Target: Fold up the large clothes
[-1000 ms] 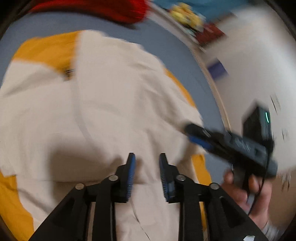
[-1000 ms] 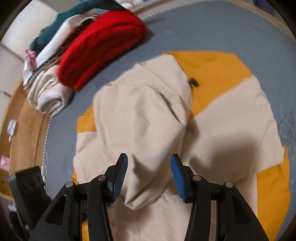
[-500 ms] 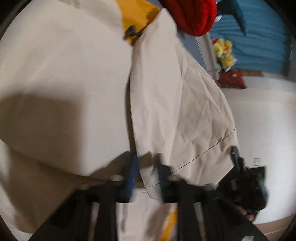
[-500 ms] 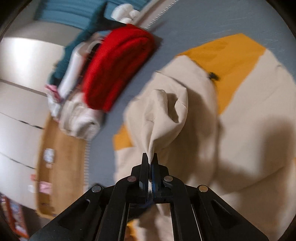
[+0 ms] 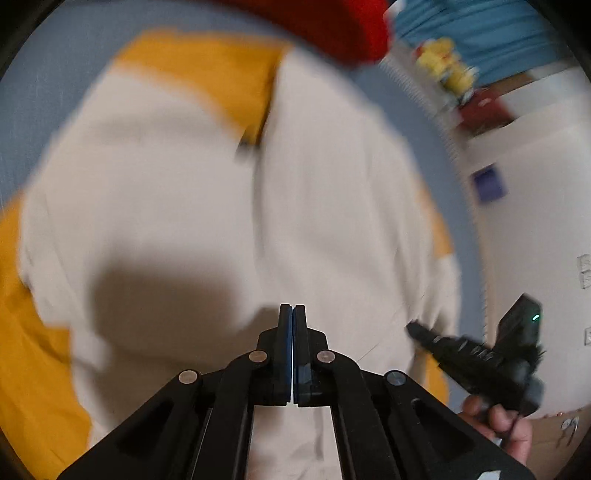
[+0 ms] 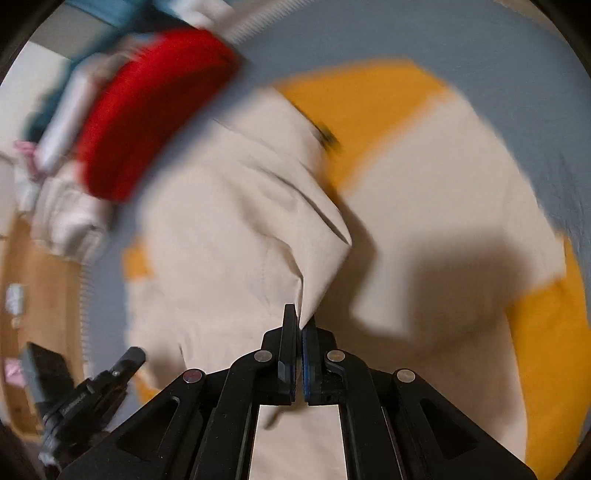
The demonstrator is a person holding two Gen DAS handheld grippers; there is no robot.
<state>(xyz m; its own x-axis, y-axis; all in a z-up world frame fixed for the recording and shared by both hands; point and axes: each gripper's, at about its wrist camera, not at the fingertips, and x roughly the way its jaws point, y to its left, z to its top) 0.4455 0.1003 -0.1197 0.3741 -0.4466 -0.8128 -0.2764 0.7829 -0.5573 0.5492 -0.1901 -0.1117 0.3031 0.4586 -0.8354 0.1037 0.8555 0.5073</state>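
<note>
Fabric everywhere in the left wrist view, all motion-blurred. The cream and orange garment [image 5: 177,206] lies spread on a blue-grey bed [image 5: 48,77], a red folded pile [image 5: 332,26] past its far edge. The left gripper [image 5: 292,314] has its fingers pressed together; I can't tell if any cloth is actually caught between them. The right gripper [image 5: 476,358] sits off to the right, by the garment's edge.

Right wrist view: fingers [image 6: 290,325] closed on a cream fold of the garment [image 6: 236,236], which peaks up into the tips. Red pile [image 6: 147,110] and other folded clothes [image 6: 66,221] sit upper left, near the bed's edge.

My take: carry the fold across low and even, both corners together, so the edge lands straight. There looks to be more room on the right side of the bed; the stack side is tight.
</note>
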